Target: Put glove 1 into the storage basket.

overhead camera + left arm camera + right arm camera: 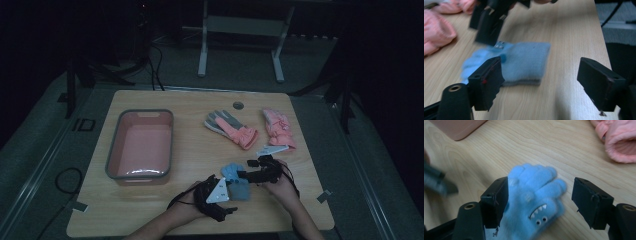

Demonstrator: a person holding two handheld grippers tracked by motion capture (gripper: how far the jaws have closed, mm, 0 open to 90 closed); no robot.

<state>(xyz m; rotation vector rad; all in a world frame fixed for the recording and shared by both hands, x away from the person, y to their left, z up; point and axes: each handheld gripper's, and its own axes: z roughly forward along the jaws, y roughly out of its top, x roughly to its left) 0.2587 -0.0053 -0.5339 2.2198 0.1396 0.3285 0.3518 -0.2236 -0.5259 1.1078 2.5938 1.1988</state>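
Dim table, blue glove [235,181] beside tub [114,150].
I see left gripper [540,82] and right gripper [539,202] straddling it, jaws apart; glove cuff cut off.

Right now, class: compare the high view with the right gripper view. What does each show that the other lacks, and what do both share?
High view alone: the whole table, the grey-rimmed pink bin entire, the grey-and-pink glove, both hands, and the left tool by the cuff.

Right gripper view alone: a toothy monster face on the blue glove, between the right tool and its open jaws.

Both: blue glove, wood tabletop, a pink glove, pink bin.
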